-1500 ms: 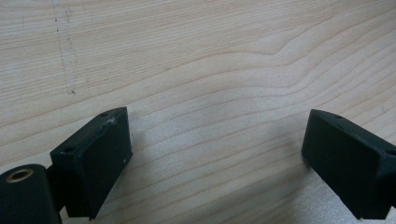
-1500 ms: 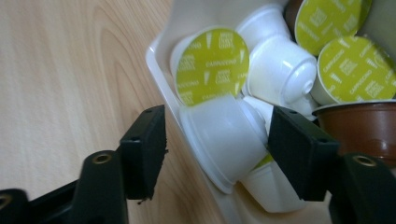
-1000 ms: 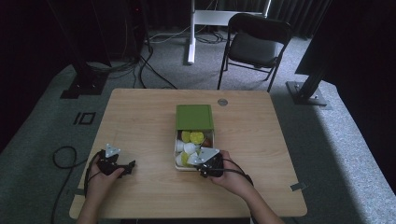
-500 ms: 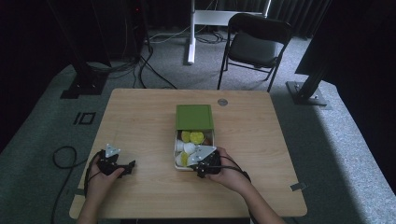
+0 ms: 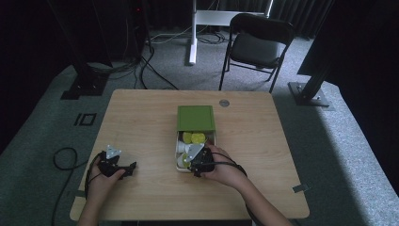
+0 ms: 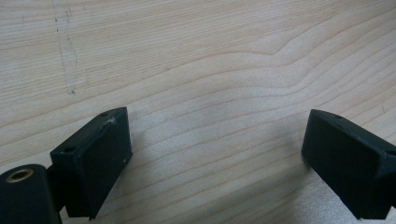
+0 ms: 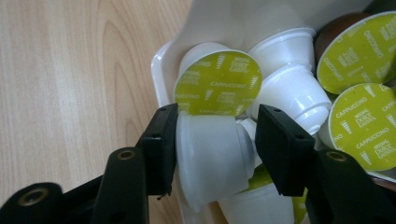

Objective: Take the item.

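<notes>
Hands: two, one per claw, both forearms entering at 6 o'clock of the high view.
Left hand [image 5: 101, 181]: low on the tabletop [image 5: 141, 122] at about 8 o'clock, wrapped around its tool, which lies flat and points toward 3 o'clock.
Left claw [image 5: 131, 165]: jaws spread wide, with bare wood grain between them; nothing held.
Right hand [image 5: 227, 170]: just right of centre at about 5 o'clock, reaching toward 10 o'clock into the near end of the tray.
Right claw [image 7: 215, 140]: jaws narrowed around one white capsule [image 7: 210, 156] lying on its side; the left jaw touches it, while I cannot tell if the right jaw makes contact.
Capsules: at least seven visible in the right gripper view, with three lime "Cappuccino" foil lids facing up; the one at 12 o'clock of the claw is the green-lidded capsule [image 7: 218, 83]. White bodies are heaped between them, and a brown one sits at the 1 o'clock corner.
Tray [image 7: 161, 70]: one, white, at the tabletop's centre, holding all the capsules.
Green lid [image 5: 195, 117]: one, flat and square, covering the tray's far end.
Grommet [image 5: 224, 102]: one small round disc near the far edge, at 1 o'clock.
Chair [image 5: 258, 44]: one, black, on the floor beyond the tabletop.
</notes>
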`<state>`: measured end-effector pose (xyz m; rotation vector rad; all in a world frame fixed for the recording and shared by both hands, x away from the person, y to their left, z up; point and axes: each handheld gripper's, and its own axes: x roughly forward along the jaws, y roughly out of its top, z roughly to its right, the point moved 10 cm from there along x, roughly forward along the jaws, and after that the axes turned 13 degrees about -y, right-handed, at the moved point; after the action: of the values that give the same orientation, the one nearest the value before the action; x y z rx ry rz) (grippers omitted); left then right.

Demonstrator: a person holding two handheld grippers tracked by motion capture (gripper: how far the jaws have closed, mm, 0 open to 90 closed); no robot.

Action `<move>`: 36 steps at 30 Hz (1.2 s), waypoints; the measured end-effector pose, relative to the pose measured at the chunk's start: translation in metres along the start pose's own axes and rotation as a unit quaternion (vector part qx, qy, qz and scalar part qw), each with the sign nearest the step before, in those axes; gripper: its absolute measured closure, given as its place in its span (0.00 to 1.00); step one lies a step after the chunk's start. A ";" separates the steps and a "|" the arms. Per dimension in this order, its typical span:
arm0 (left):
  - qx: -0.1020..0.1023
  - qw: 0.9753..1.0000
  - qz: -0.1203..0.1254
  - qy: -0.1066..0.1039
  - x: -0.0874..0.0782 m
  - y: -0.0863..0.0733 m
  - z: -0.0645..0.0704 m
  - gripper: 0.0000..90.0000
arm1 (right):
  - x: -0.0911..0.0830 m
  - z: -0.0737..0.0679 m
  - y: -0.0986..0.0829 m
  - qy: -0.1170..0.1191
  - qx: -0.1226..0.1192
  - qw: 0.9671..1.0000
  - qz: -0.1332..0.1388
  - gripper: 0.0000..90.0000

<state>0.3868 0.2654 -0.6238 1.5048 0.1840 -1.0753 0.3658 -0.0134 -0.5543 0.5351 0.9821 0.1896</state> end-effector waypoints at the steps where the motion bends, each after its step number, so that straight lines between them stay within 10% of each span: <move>1: 0.000 1.000 0.000 0.000 0.000 0.000 0.000 0.10 | 0.001 0.001 0.000 0.001 0.003 1.000 -0.002 0.56; 24: 0.000 1.000 -0.001 0.000 0.000 0.000 0.000 0.10 | -0.013 0.019 0.006 -0.015 0.056 0.998 0.022 0.71; 36: 0.000 1.000 0.000 0.000 0.000 0.000 0.000 0.10 | -0.035 0.046 0.026 -0.040 0.118 0.989 0.085 0.71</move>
<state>0.3867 0.2654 -0.6238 1.5044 0.1840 -1.0753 0.3872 -0.0205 -0.4952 0.8390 0.8858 0.2025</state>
